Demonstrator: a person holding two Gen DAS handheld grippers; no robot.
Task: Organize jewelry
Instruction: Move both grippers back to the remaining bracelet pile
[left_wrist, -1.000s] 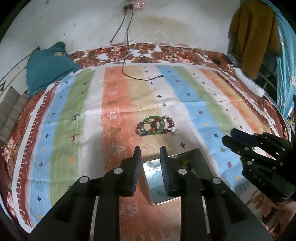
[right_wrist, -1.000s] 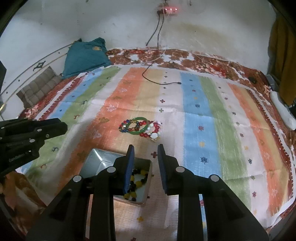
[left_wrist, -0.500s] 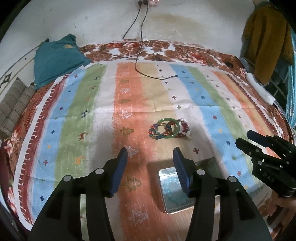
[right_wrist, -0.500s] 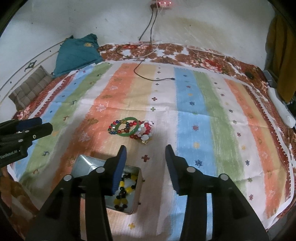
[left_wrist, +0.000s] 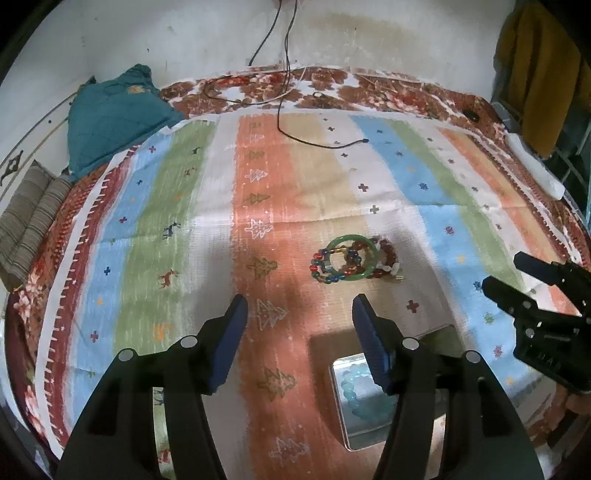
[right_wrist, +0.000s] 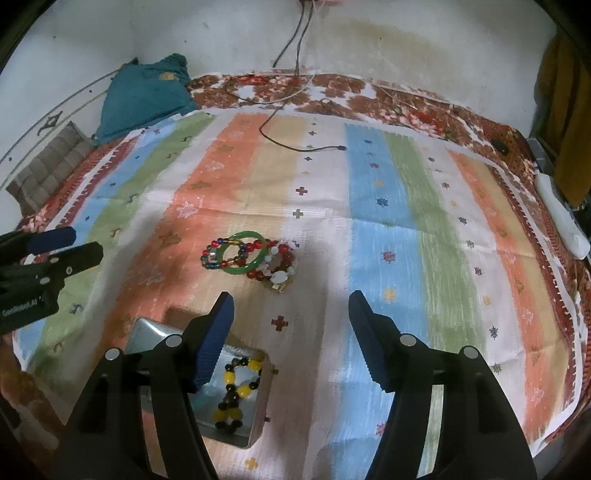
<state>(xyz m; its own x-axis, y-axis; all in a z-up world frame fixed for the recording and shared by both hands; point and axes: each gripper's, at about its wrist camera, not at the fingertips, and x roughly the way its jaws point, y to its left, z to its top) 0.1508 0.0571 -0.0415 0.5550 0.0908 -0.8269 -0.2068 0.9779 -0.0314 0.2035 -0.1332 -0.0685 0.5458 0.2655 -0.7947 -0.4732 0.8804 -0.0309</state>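
Note:
A pile of bracelets lies on the striped cloth: a green bangle (left_wrist: 352, 258) (right_wrist: 243, 256) over a multicoloured bead bracelet (left_wrist: 320, 266) (right_wrist: 212, 256), with a red and white bead bracelet (left_wrist: 388, 258) (right_wrist: 277, 264) beside it. A metal tin (left_wrist: 354, 439) (right_wrist: 144, 336) sits nearer to me; it holds a pale blue bead bracelet (left_wrist: 364, 398) and a yellow and black bead bracelet (right_wrist: 236, 391). My left gripper (left_wrist: 299, 315) is open and empty, short of the pile. My right gripper (right_wrist: 291, 314) is open and empty, above the cloth near the tin.
A black cable (left_wrist: 295, 136) trails across the far part of the cloth. A teal cushion (left_wrist: 114, 114) lies at the far left, a grey folded mat (left_wrist: 29, 221) at the left edge. A white object (right_wrist: 561, 221) lies at the right edge.
Both grippers have opened wide, from nearly shut a second ago. Both views have pulled back and shifted slightly, so the tin sits lower and nearer.

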